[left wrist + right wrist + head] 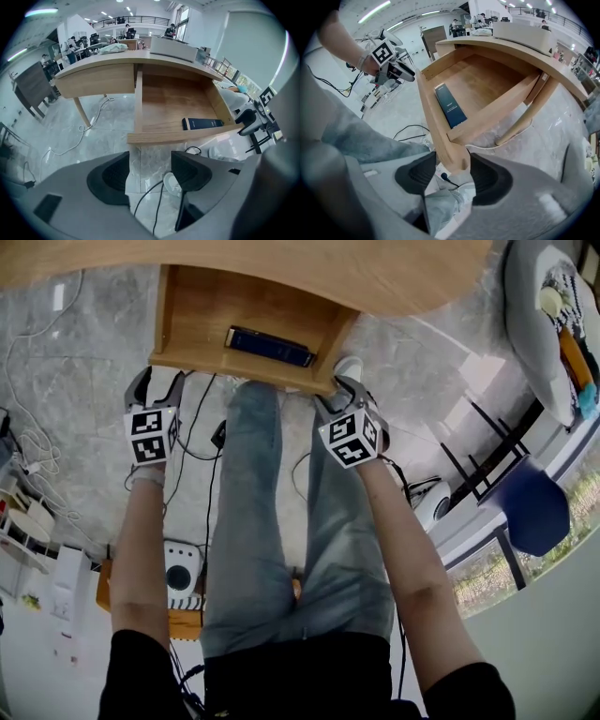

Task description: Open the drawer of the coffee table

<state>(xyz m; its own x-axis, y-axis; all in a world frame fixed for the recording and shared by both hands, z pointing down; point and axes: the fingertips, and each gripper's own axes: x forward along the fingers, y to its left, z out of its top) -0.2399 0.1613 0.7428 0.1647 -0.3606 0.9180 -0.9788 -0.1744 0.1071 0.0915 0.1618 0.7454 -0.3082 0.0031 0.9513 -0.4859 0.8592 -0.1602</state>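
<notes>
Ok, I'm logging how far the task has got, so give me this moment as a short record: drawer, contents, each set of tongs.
drawer: light wooden drawer, pulled out and open
contents: one dark blue flat box, lying just behind the front board
left tongs: open, empty, short of the front board
right tongs: open, astride the front board's right corner, pads not seen pressing
task state: drawer looks already open

Black sleeves (pixel 136 667), blue jeans (pixel 272 549) — black-and-white marker cubes (pixel 152 435), perhaps pale shoe (pixel 349 366)
</notes>
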